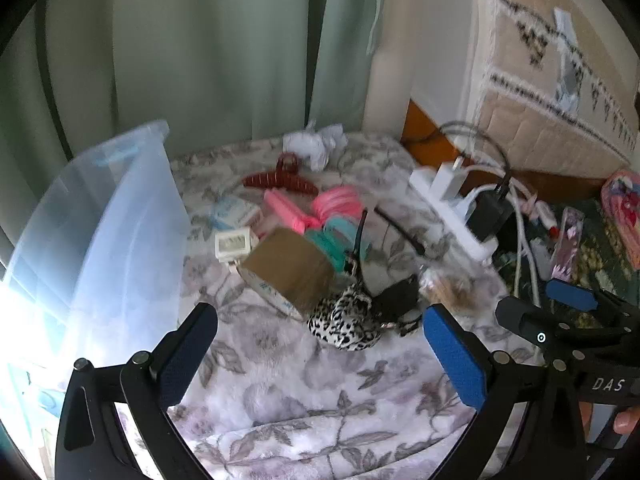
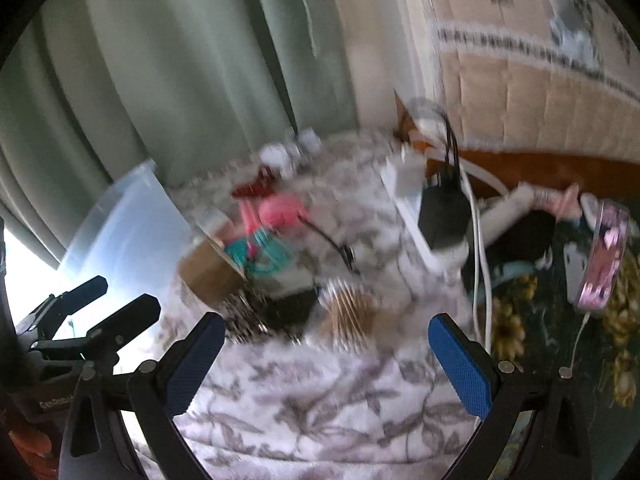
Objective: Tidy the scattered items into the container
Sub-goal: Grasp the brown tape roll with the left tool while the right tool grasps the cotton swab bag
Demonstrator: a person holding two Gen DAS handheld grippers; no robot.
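A clear plastic container (image 1: 108, 240) stands at the left of a floral blanket (image 1: 320, 392). Scattered beyond my open left gripper (image 1: 320, 344) lie a brown tape roll (image 1: 292, 268), a leopard-print pouch (image 1: 344, 320), a black item (image 1: 398, 294), pink hair rollers (image 1: 336, 202), teal rollers (image 1: 340, 240), a dark red claw clip (image 1: 280, 180), a white square box (image 1: 234, 244) and crumpled tissue (image 1: 312, 144). My right gripper (image 2: 326, 354) is open too, over the blanket, short of the blurred pile (image 2: 272, 248). The container (image 2: 128, 232) shows left of it.
A white power strip (image 1: 452, 208) with chargers and cables lies at the right edge of the blanket. A dark floral cloth (image 2: 560, 320) holds a pink phone (image 2: 604, 256). Green curtains (image 1: 200, 48) hang behind. A quilted headboard (image 1: 552, 80) stands at the right.
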